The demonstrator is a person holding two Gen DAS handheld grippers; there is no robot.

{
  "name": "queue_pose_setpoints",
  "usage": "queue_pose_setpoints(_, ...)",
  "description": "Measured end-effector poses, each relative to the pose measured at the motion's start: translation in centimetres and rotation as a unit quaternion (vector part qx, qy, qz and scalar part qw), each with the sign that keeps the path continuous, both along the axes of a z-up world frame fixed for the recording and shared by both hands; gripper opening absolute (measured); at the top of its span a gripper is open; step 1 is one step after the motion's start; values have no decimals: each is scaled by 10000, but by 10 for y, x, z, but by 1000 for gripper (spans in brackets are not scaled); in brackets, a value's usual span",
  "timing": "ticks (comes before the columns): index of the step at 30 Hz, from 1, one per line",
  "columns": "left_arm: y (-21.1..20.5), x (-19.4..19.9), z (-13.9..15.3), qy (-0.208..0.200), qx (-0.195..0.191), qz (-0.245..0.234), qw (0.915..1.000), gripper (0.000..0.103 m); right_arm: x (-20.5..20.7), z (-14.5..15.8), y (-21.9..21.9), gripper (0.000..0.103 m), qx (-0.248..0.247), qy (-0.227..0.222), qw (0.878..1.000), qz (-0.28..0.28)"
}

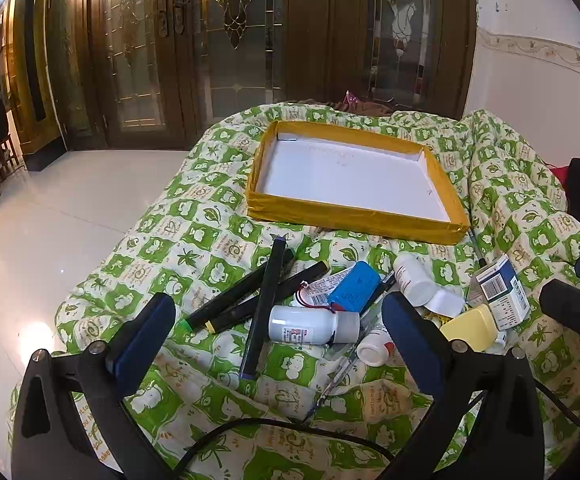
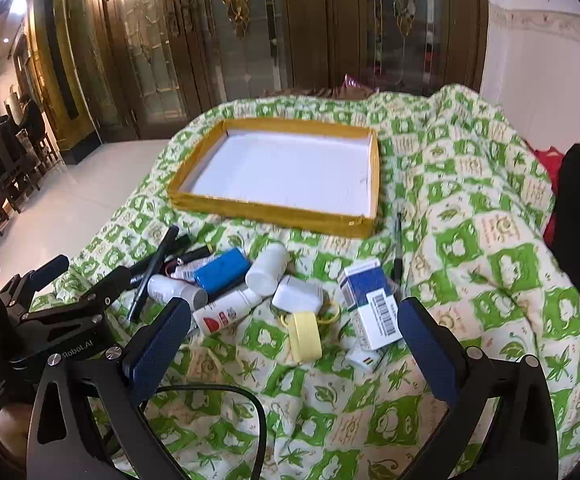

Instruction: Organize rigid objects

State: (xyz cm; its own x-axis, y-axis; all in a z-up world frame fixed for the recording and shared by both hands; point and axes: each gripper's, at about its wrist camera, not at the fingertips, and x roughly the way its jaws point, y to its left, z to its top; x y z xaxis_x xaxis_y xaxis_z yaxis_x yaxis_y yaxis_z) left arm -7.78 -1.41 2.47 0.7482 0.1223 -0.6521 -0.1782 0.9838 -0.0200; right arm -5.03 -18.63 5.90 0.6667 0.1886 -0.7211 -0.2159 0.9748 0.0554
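Nothing had yet gone into the yellow-rimmed tray (image 1: 354, 216), which sat bare on the green checked quilt (image 2: 470, 248) beyond the heap, so the sorting looked to be at its very start: the left gripper (image 1: 278, 344) and the right gripper (image 2: 296, 344) both hung over the pile with jaws wide apart and holding nothing. The next move probably called for picking one loose piece. The black markers (image 1: 264, 308) lay crossed, and the white bottle (image 1: 310, 326), blue battery pack (image 1: 356, 286) and blue-and-white box (image 2: 374, 304) crowded together, leaving little room for the jaws.
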Motion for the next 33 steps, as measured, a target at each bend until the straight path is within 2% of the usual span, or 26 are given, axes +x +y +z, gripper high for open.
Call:
queue_pose_setpoints(4,-1,0,0,23,62,21,10000,103,1,-7,5,102,-31,147,9999,60)
queue_pose_setpoints(10,-5,-3,0,14,148,-8,9999,103,4,-21,0,102,65,613,9981,-10)
queue_pose_setpoints(16,-5,-3,0,12,153,-25,9999,103,4,-27,-3,102,177,819,9964,-119)
queue_pose_setpoints(20,-6,-2,0,38,186,-39,9998,103,6,-27,-8,102,334,876,9954,-218)
queue_pose_setpoints(33,-11,0,-2,101,296,-104,9995,103,9,-31,-8,102,229,828,9959,-267)
